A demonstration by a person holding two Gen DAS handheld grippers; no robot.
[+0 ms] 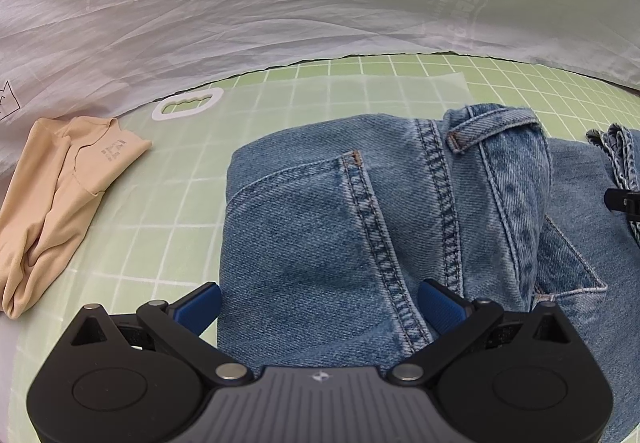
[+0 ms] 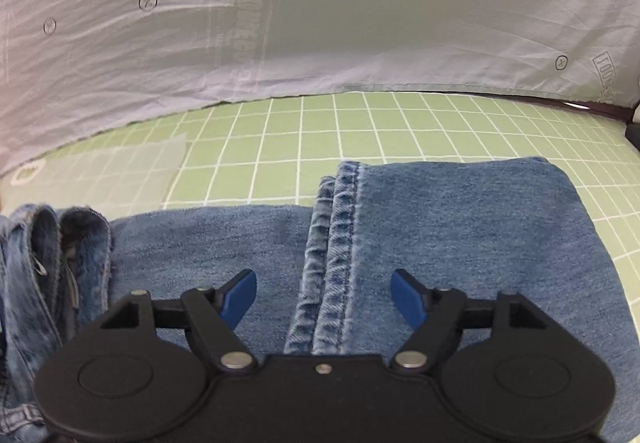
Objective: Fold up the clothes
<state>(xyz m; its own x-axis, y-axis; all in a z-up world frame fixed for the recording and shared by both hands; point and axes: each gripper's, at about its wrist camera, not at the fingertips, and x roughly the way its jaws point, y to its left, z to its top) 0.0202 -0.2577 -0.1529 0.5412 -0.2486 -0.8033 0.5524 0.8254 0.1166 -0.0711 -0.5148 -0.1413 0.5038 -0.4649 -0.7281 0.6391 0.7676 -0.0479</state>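
With both tongs, left [image 1: 319, 303] and right [image 2: 323, 297], spread wide and empty over the folded blue denim jeans [image 2: 460, 243], I judge the next fold requires regripping.

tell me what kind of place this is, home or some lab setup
Probably a staged folding station rather than a lived-in room: a green gridded mat covers the table, a white printed sheet hangs behind as a backdrop, and only jeans and a beige top lie out.
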